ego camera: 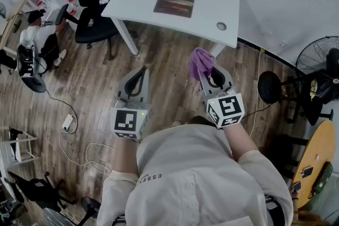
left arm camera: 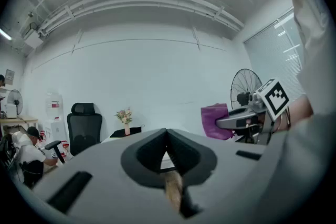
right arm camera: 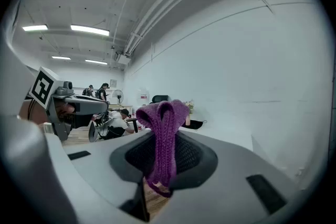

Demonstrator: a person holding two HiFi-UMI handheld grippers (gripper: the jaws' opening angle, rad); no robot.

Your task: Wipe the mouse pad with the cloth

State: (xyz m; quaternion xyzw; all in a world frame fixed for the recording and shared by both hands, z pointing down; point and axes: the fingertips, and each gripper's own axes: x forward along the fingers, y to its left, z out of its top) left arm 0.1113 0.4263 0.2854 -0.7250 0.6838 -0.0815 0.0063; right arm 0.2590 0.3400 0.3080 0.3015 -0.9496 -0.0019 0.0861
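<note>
The right gripper [ego camera: 211, 77] pinches the purple cloth [ego camera: 202, 62] in its jaws, the left gripper [ego camera: 142, 70] has its jaws pressed together, and the mouse pad [ego camera: 174, 4] lies ahead of the 2 on the white worktop [ego camera: 214, 8].

Right claw [ego camera: 208, 75] grips purple cloth [ego camera: 202, 62]; mouse pad [ego camera: 174, 4] on table [ego camera: 213, 10].

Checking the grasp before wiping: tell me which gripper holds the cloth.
The right gripper: the purple cloth is pinched between its shut jaws. The left gripper has its jaws shut on nothing.
</note>
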